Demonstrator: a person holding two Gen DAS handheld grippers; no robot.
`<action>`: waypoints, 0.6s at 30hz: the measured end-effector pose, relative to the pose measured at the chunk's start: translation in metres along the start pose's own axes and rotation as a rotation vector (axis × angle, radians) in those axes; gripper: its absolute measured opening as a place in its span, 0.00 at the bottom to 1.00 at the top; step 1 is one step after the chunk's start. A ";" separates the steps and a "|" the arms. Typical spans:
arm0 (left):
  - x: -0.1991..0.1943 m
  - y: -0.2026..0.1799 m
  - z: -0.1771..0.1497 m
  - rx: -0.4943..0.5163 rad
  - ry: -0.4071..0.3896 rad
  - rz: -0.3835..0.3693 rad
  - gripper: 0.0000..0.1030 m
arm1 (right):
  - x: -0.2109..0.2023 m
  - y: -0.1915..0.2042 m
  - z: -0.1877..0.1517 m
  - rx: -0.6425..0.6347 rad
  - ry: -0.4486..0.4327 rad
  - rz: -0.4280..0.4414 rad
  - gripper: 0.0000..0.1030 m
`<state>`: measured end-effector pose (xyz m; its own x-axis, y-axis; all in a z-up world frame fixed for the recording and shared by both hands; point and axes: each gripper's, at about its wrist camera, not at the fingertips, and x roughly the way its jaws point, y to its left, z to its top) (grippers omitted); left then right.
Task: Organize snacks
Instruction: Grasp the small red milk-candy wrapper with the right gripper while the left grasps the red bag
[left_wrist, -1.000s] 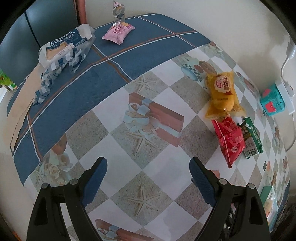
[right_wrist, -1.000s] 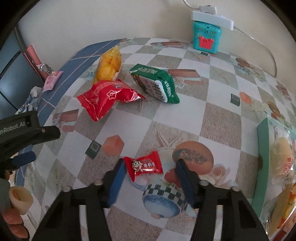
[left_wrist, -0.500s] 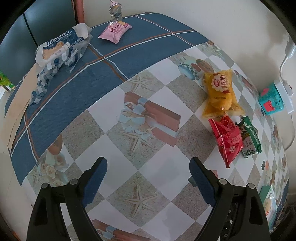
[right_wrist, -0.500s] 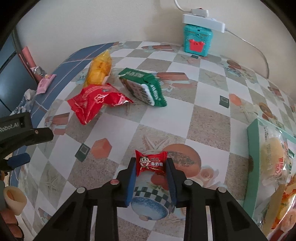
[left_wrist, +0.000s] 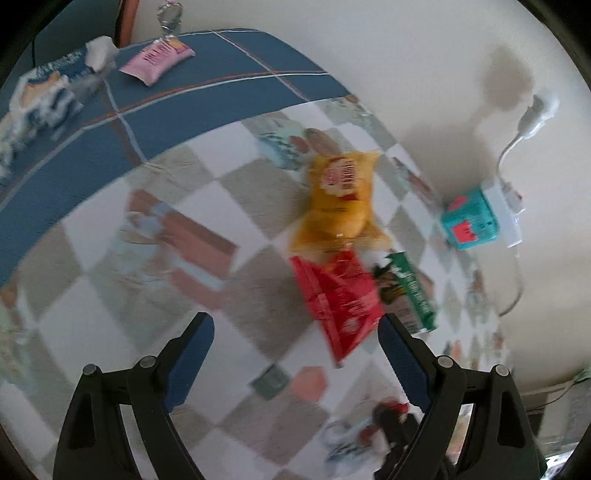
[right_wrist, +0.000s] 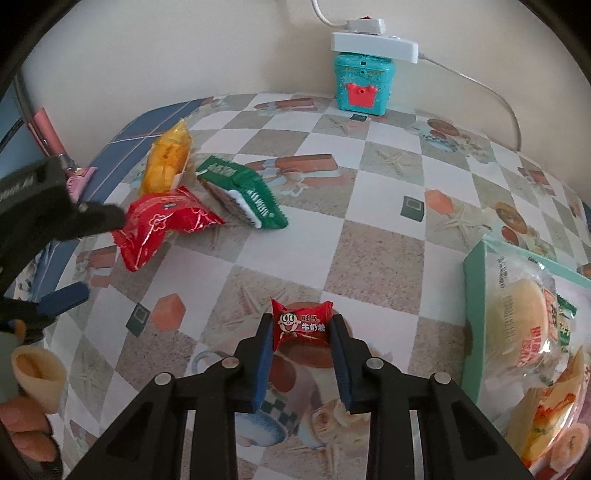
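So the right gripper is clamped on the small red candy, pads pressing both ends of the wrapper, just above the checkered tablecloth. The left gripper hangs with its jaws wide apart, nothing in them, over the red packet, which lies between the yellow bag and the green pack.

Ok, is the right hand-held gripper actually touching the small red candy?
Touching. The right wrist view shows the right hand-held gripper with both blue pads pressed against the ends of the red candy, no gap on either side.
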<state>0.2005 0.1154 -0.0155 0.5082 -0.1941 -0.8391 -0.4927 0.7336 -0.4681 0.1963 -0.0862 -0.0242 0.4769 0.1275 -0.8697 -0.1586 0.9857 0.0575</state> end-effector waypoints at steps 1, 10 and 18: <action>0.003 -0.002 0.000 -0.002 -0.006 -0.013 0.88 | 0.000 -0.002 0.001 0.002 0.000 0.000 0.30; 0.016 -0.014 -0.006 -0.043 -0.044 -0.087 0.55 | -0.002 -0.013 0.005 0.022 -0.011 0.015 0.30; 0.006 -0.016 -0.005 -0.040 -0.064 -0.126 0.32 | -0.003 -0.018 0.005 0.040 -0.014 0.024 0.30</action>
<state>0.2078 0.0993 -0.0147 0.6109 -0.2403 -0.7543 -0.4491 0.6795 -0.5801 0.2016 -0.1036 -0.0203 0.4854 0.1525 -0.8609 -0.1356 0.9859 0.0982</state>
